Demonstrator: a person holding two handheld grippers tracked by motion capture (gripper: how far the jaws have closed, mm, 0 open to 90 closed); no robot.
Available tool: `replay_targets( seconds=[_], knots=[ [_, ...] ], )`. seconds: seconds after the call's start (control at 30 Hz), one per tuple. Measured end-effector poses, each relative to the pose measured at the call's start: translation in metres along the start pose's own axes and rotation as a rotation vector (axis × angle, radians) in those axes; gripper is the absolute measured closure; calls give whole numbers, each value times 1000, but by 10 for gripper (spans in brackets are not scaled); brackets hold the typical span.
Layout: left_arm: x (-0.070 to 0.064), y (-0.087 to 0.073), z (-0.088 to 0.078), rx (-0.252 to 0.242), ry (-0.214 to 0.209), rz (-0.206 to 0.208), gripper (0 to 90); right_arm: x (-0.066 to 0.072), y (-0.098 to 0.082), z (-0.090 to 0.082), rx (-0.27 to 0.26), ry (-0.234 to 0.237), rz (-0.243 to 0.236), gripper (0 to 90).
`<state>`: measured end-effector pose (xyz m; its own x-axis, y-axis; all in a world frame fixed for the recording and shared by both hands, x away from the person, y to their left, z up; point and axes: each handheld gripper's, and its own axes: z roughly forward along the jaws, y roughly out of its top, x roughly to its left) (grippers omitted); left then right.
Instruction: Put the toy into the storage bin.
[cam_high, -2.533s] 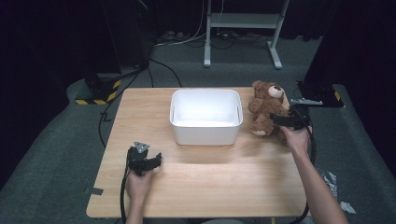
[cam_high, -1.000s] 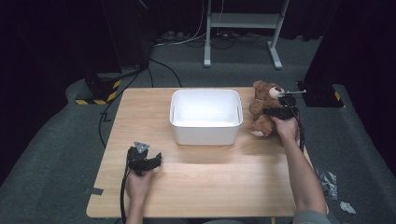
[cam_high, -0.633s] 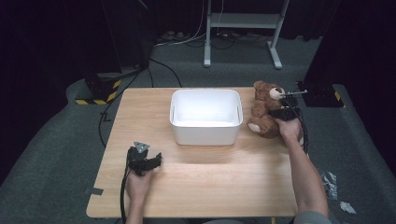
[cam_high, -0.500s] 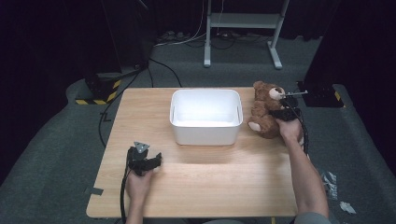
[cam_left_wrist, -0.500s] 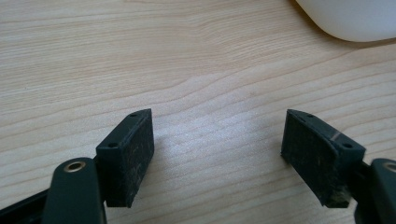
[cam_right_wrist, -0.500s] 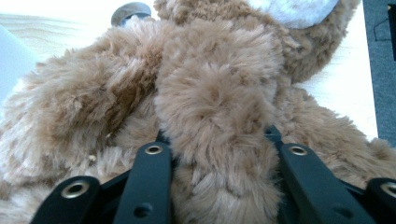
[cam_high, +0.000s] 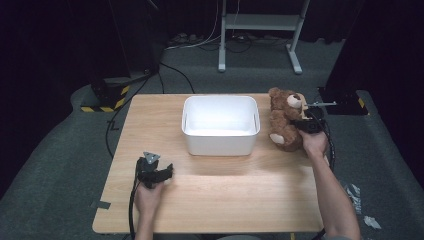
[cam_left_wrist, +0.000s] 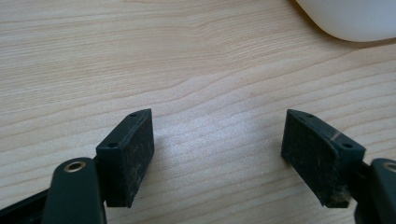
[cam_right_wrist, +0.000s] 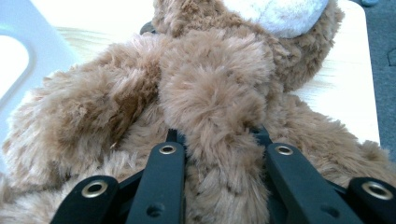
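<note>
A brown teddy bear (cam_high: 284, 116) sits at the right of the wooden table (cam_high: 215, 200), beside the white tub (cam_high: 220, 124). My right gripper (cam_high: 300, 124) is shut on the bear's arm (cam_right_wrist: 219, 107); its jaws have just been closing, and fur bulges between the black fingers (cam_right_wrist: 163, 182). My left gripper (cam_high: 167, 172) rests low over the near-left of the table. In the left gripper view that left gripper (cam_left_wrist: 217, 144) stands open over bare wood, its pads (cam_left_wrist: 135, 149) wide apart with nothing between them.
The white tub's corner (cam_left_wrist: 350, 18) lies ahead of the left gripper. Grey floor surrounds the table, with a metal stand (cam_high: 260, 30) behind it and yellow-black tape (cam_high: 107, 100) at the far left. A cable (cam_high: 330, 145) trails from the right gripper.
The right gripper has moved in on the teddy bear and closed on its arm. The bear has shifted slightly toward the tub. The left hand has stayed still.
</note>
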<state>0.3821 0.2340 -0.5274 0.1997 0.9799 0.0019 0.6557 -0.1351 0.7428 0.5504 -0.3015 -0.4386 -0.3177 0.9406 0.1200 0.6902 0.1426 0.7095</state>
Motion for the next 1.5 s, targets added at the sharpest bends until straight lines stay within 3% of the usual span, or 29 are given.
replay_targets(
  seconds=[0.43, 0.87, 1.5],
  knots=[
    [0, 0, 0, 0, 0, 0, 252, 2, -19, -25, -84, 88, -40, 758],
    [0, 0, 0, 0, 1, 0, 252, 19, -20, -63, -194, 205, -81, 756],
    [0, 0, 0, -3, 0, -3, 252, 34, -16, -93, -252, 256, -138, 753]
  ],
)
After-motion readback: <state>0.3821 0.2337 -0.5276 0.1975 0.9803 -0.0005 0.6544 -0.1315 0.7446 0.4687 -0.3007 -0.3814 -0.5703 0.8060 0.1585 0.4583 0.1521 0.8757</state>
